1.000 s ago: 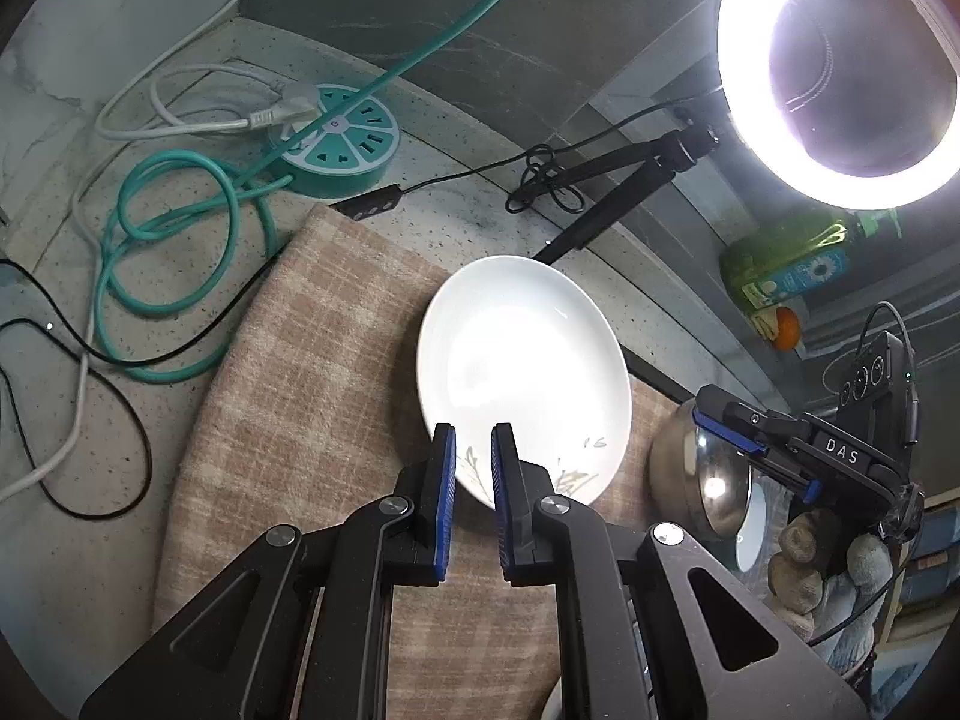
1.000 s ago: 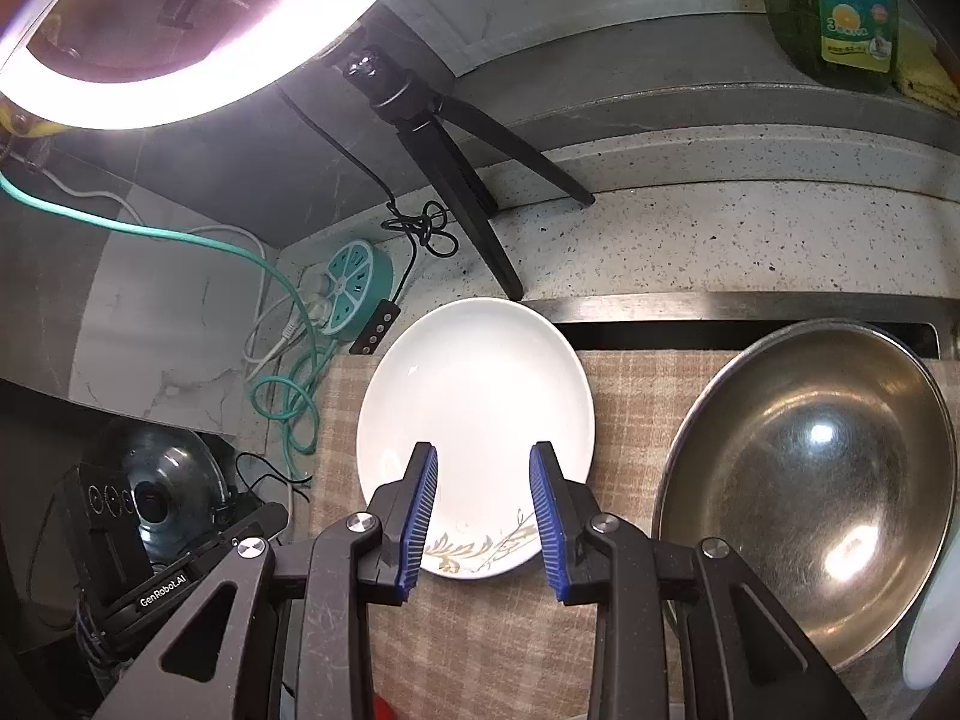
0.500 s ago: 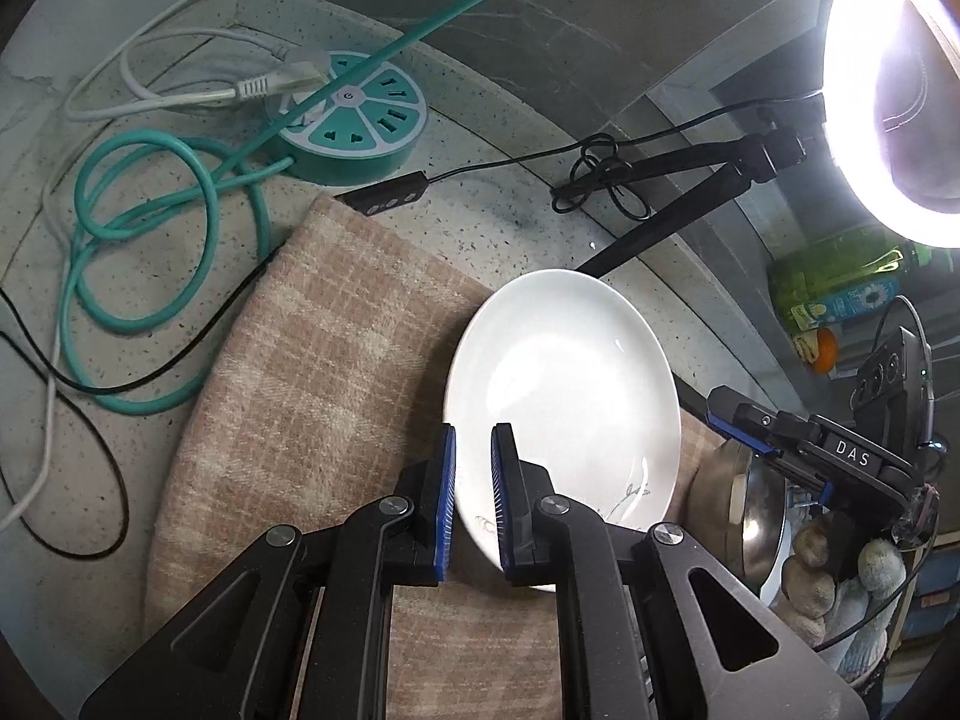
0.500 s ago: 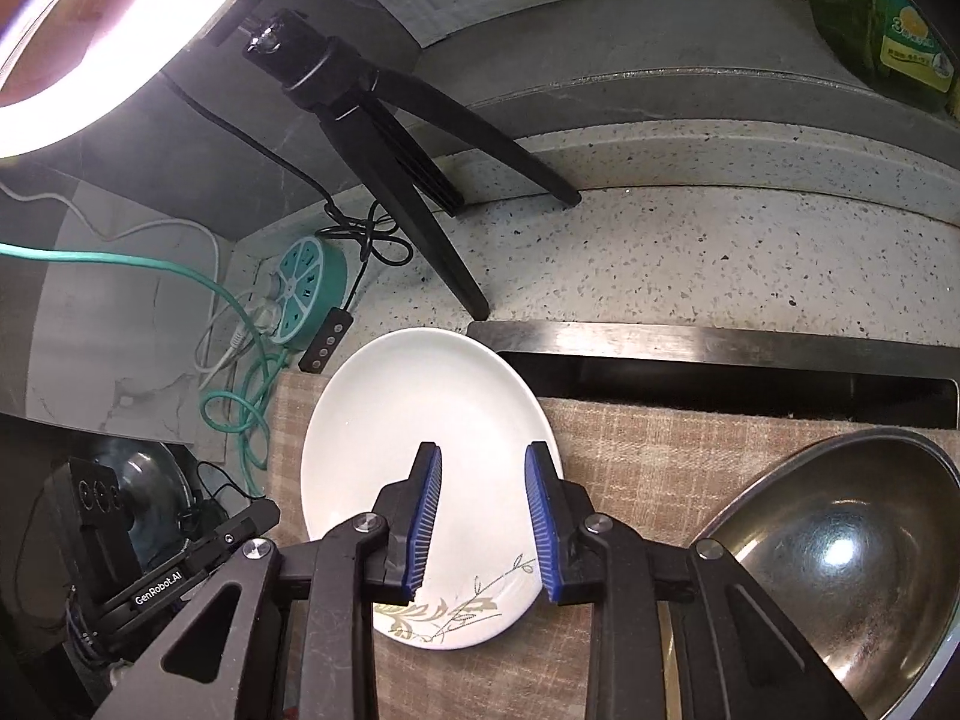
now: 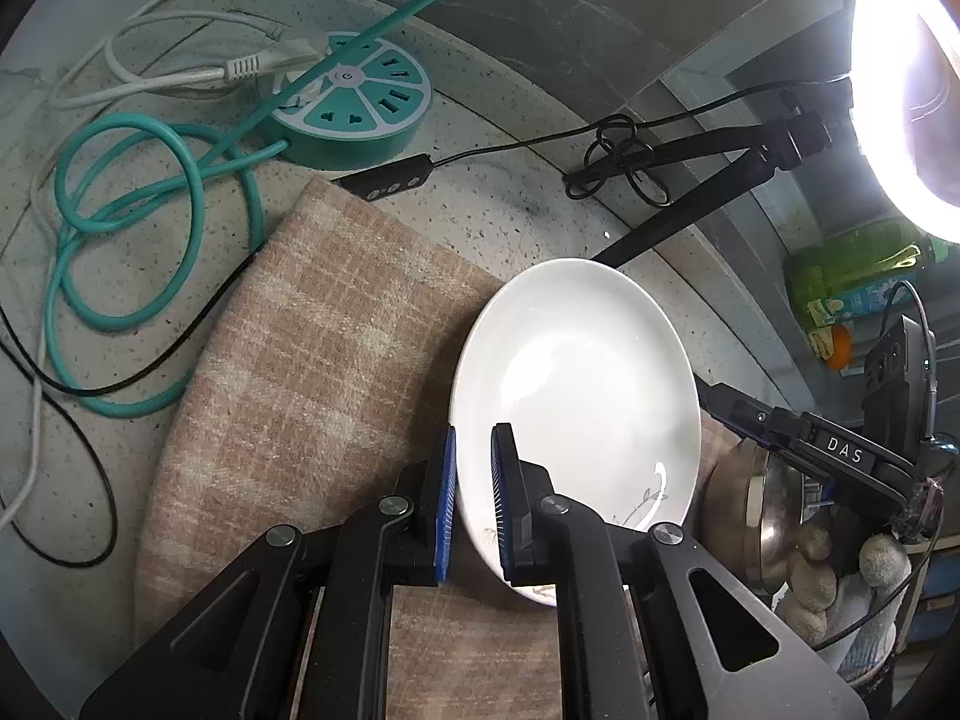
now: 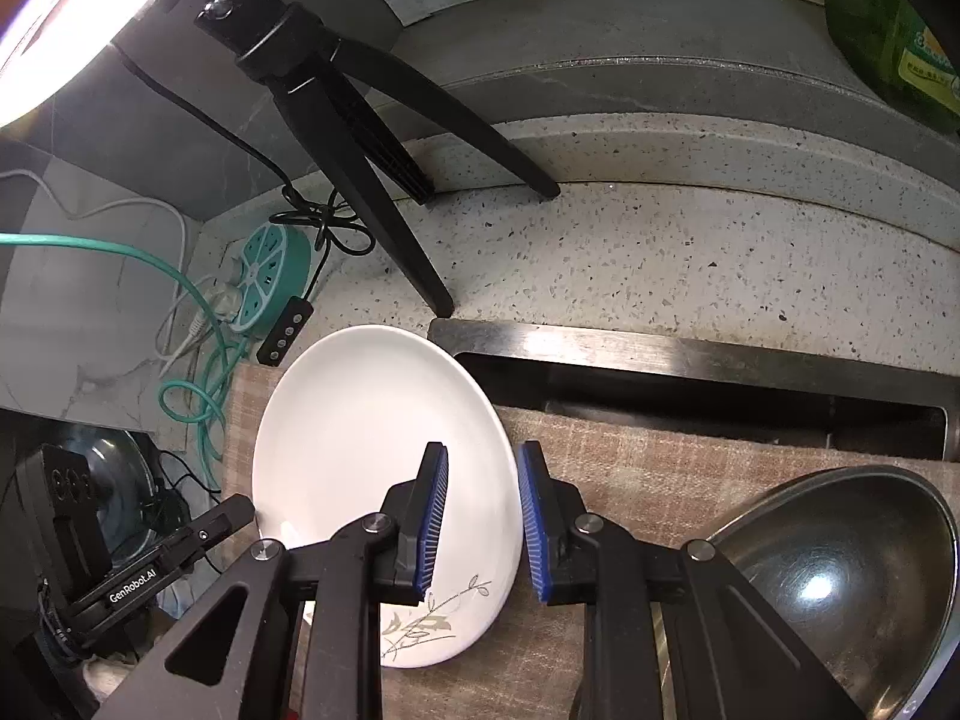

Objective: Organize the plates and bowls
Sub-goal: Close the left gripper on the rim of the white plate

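Note:
A white plate [image 5: 576, 384] with a grey leaf print lies on a checked beige cloth [image 5: 312, 390]. My left gripper [image 5: 474, 498] stands at the plate's left rim with only a slit between its blue pads. The rim shows through the slit, and I cannot tell whether the pads press on it. In the right wrist view the plate [image 6: 372, 438] has my right gripper [image 6: 480, 516] astride its right rim. Its jaws are closing, one pad over the plate and one outside, neither pressing. A steel bowl [image 6: 840, 588] rests on the cloth to the right.
A teal round power strip [image 5: 354, 102] with coiled cables lies beyond the cloth on the left. A black tripod [image 6: 336, 120] carrying a ring light [image 5: 900, 90] stands behind the plate. A sink edge [image 6: 720, 354] runs behind the cloth. A green bottle [image 6: 888, 30] stands at the far right.
Both grippers have come down closer to the plate. The left one has shifted to the plate's left rim, the right one to its right rim with narrower jaws. The plate stays on the cloth.

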